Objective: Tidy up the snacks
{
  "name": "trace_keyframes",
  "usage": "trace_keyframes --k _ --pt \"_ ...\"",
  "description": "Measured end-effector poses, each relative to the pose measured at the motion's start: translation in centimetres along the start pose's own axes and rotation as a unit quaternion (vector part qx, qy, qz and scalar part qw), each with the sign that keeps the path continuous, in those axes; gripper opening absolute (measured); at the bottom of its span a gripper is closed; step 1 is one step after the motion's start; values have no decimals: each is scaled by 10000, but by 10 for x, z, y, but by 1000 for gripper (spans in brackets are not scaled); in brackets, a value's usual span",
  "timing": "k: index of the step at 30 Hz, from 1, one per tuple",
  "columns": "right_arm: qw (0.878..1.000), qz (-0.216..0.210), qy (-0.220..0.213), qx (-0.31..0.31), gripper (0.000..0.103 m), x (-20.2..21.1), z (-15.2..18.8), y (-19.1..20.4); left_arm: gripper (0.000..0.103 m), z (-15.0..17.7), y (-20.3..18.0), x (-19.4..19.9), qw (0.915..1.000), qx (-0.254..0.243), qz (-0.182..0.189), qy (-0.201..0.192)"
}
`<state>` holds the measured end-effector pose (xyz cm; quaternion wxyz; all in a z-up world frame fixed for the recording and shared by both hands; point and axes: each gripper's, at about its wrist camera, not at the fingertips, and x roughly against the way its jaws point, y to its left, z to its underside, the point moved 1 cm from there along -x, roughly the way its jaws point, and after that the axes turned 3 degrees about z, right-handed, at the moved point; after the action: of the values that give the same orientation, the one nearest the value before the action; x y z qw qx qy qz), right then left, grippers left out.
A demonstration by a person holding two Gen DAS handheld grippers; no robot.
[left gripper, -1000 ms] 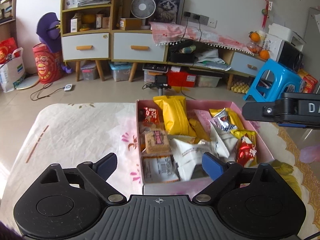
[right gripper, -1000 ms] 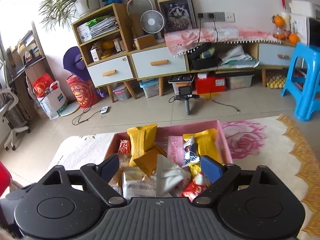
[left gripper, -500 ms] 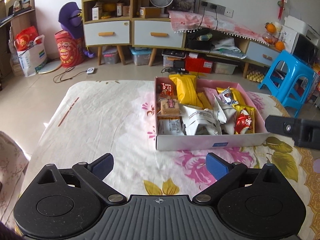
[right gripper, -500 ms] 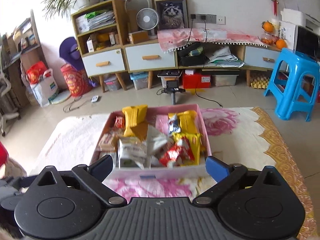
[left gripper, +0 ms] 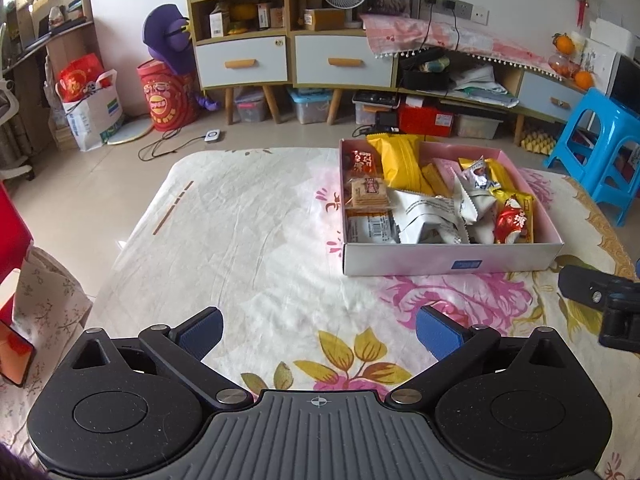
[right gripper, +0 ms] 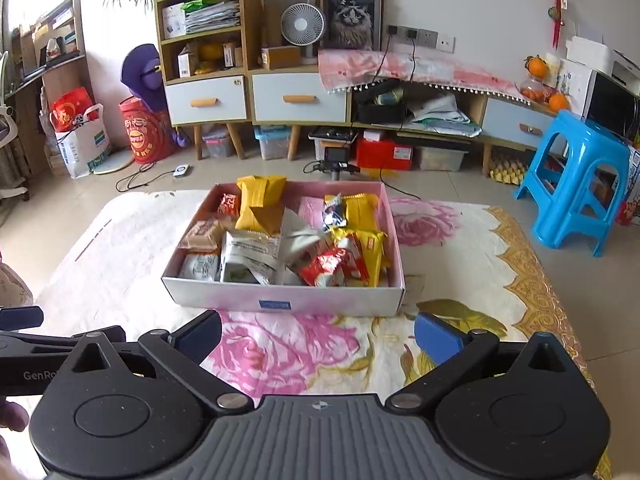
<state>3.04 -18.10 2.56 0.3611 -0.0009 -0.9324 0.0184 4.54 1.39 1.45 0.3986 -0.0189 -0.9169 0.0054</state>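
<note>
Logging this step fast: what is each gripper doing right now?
Left gripper: open, holding nothing, jaws just been opening.
Right gripper: open, holding nothing, jaws just been opening.

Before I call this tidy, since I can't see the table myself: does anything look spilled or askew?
Nothing has spilled; every snack sits inside the shallow pink cardboard box on the floral tablecloth. The packets are jumbled, though: the tall yellow packet pokes above the far rim, and the white foil packets lie tilted across each other.
</note>
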Motion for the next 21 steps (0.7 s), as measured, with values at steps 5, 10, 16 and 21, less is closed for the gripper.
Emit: trace_keyframes --k 5,10,16,21 --pt "10000 32 -23 51 95 5 3 1 103 -2 -8 8 9999 -69 -30 -100" --pt "10000 71 -10 60 95 8 4 0 103 -1 -11 9 10000 -81 1 -45" --pt "9999 90 17 115 95 9 5 2 103 0 -12 9 9999 -97 -17 -32" --pt "9998 99 40 162 95 10 7 4 103 1 -13 9 10000 -99 -13 1"
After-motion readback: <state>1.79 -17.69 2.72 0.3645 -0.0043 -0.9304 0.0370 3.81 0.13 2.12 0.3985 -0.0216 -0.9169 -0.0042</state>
